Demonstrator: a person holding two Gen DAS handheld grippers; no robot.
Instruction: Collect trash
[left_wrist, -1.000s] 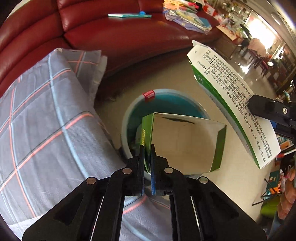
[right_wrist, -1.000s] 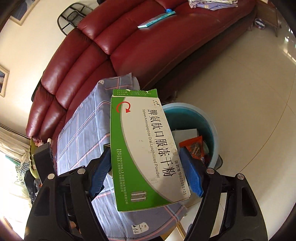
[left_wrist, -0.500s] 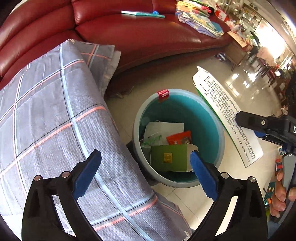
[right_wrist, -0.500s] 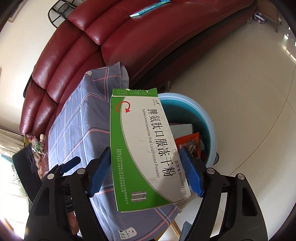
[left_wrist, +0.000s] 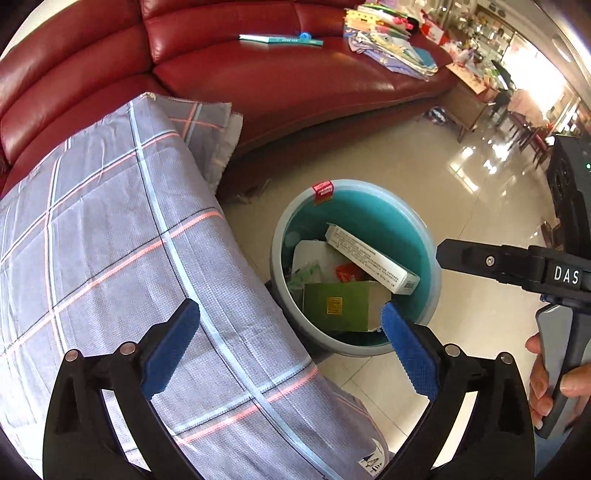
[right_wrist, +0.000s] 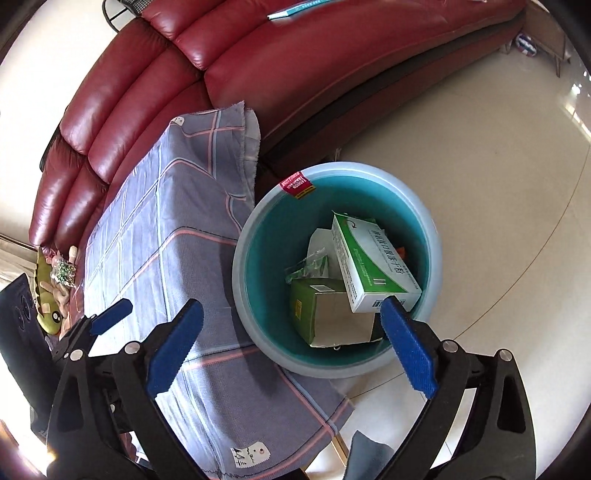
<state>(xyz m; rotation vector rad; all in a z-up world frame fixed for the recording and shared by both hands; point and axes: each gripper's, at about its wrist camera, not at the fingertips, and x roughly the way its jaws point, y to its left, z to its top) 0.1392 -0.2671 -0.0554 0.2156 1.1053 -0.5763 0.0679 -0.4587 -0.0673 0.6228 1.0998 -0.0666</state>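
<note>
A grey checked cloth (left_wrist: 110, 240) drapes the surface on the left, in front of a dark red leather sofa (left_wrist: 280, 74). The left gripper (left_wrist: 290, 345) hangs with jaws wide apart, nothing between them. Beside the cloth, the round teal plastic bin (right_wrist: 432, 236) holds a green cardboard box (right_wrist: 325, 314) and a green-and-white medicine carton (right_wrist: 373, 266). The right gripper (right_wrist: 291, 345) has jaws just opened wide, empty.

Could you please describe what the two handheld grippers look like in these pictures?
Both are black plastic. The left gripper and right gripper each have two angular arms tipped with blue ribbed pads, with round silver fasteners along the arms. Seen from the left wrist, the right gripper's body bears white "DAS" lettering and a grey handle. No cables or sleeves show.
</note>
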